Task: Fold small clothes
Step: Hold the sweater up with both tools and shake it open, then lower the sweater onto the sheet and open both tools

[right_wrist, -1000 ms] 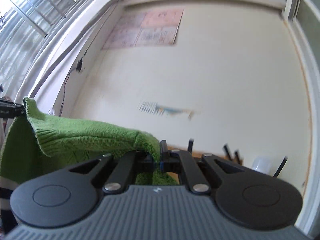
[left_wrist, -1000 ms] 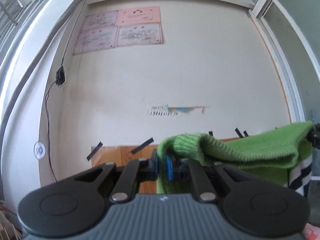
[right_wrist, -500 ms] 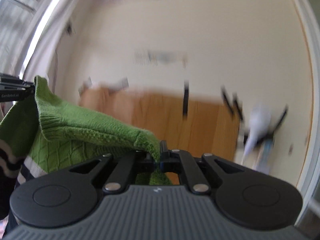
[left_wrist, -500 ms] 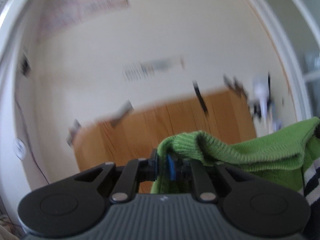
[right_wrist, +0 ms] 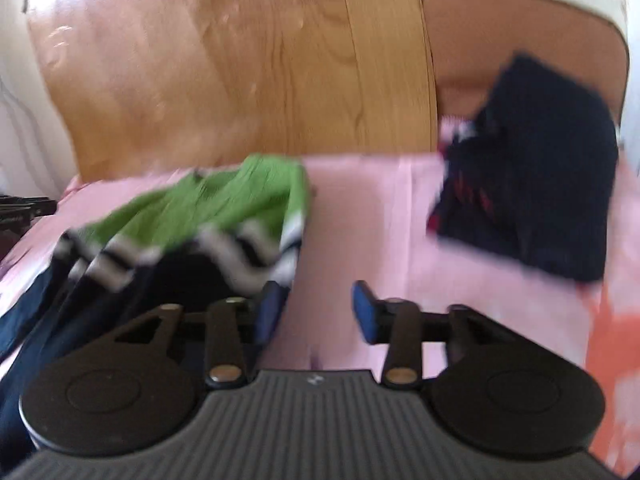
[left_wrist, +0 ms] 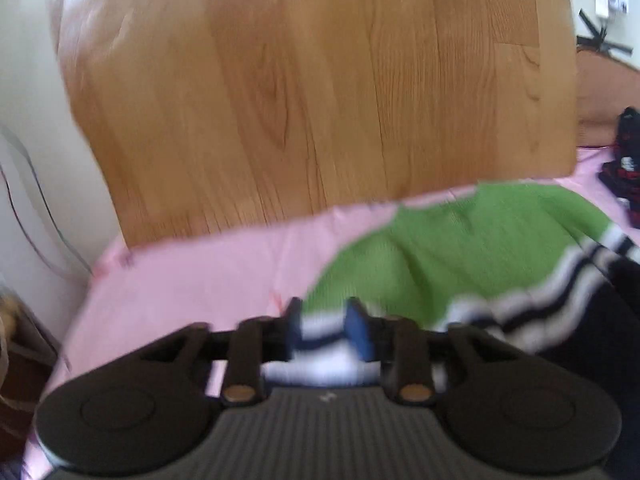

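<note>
The green sweater [right_wrist: 208, 208] lies on the pink sheet [right_wrist: 360, 208]. Only the right view shows the whole dark pile [right_wrist: 532, 184] beside it. The right gripper [right_wrist: 316, 312] points down, spread wide and holding nothing. The left gripper [left_wrist: 324, 328] is low, parted, with striped cloth between its fingers.

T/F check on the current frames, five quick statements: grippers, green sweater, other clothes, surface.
1. The right gripper is open. True.
2. The green sweater hangs in the air. False: it lies on the pink sheet.
3. The left gripper is clamped shut on a sweater cuff. False: its jaws are apart, the striped band between them.
4. A dark garment lies to the right of the sweater. True.
5. The sweater is plain green all over. False: it has white and dark stripes, then a dark part.
</note>
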`<control>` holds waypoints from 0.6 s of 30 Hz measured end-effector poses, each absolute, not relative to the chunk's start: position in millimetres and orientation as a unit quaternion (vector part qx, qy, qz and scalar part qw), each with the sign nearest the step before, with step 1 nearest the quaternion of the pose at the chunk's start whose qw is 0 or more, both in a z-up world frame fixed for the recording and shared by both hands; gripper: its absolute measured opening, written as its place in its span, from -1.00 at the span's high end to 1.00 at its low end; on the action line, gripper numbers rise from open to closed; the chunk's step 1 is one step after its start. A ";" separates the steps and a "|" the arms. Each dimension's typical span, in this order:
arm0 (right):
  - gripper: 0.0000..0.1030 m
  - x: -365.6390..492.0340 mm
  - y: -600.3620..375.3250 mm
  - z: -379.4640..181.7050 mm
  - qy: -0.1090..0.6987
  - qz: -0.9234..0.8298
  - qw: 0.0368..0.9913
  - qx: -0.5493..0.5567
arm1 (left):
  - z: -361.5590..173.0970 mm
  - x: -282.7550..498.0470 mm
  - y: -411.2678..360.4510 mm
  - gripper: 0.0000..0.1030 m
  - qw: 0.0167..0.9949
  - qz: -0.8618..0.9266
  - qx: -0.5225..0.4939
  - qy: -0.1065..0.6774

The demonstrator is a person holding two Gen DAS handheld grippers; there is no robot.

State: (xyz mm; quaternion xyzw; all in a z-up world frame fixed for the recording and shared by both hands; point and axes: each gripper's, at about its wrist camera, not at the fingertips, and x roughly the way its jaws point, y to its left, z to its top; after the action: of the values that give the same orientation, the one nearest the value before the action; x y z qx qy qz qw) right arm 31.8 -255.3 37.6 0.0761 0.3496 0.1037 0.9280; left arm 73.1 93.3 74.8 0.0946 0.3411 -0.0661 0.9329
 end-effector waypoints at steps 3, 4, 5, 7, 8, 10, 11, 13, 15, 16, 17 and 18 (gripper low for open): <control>-0.06 16.6 -256.9 27.6 0.361 0.127 0.918 0.104 | 63.5 56.1 114.2 -0.24 0.926 -0.071 0.077 0.362; -0.09 16.5 -255.5 25.6 0.360 0.134 0.916 0.116 | 58.1 53.0 119.0 -0.28 0.923 -0.070 0.075 0.372; -0.19 19.3 -254.6 26.5 0.361 0.140 0.913 0.129 | 53.7 52.5 122.4 -0.31 0.919 -0.071 0.071 0.382; -0.24 25.7 -251.8 22.3 0.363 0.155 0.904 0.161 | 45.4 49.4 131.1 -0.63 0.912 -0.072 0.062 0.398; -0.24 28.0 -250.9 20.2 0.366 0.162 0.900 0.176 | 41.8 47.5 133.5 -0.66 0.911 -0.069 0.060 0.402; -0.21 37.1 -246.5 19.6 0.368 0.174 0.893 0.192 | 34.2 48.1 138.1 -0.52 0.907 -0.064 0.052 0.413; 0.14 40.2 -242.4 19.1 0.372 0.181 0.891 0.186 | 29.7 51.9 140.5 -0.37 0.903 -0.066 0.043 0.423; 0.85 44.7 -231.2 22.6 0.378 0.174 0.897 0.147 | 24.8 55.1 142.2 0.40 0.901 -0.065 0.031 0.428; 0.86 40.2 -229.8 36.5 0.361 0.158 0.912 0.113 | 25.7 57.8 141.3 0.86 0.903 -0.058 0.038 0.425; 0.87 36.6 -233.3 46.5 0.347 0.142 0.923 0.088 | 26.8 59.9 142.4 0.88 0.902 -0.059 0.033 0.427; 0.87 32.5 -239.8 60.2 0.330 0.111 0.936 0.052 | 28.2 61.2 144.0 0.88 0.902 -0.059 0.031 0.427; 0.87 30.2 -250.7 71.6 0.315 0.078 0.946 0.021 | 28.9 62.3 145.0 0.88 0.902 -0.057 0.034 0.426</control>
State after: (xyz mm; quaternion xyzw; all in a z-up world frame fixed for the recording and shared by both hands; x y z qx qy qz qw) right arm 30.2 -250.7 71.6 0.0211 0.3149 0.0782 0.9457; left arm 62.3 145.0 28.9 0.0340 0.4264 -0.0570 0.9021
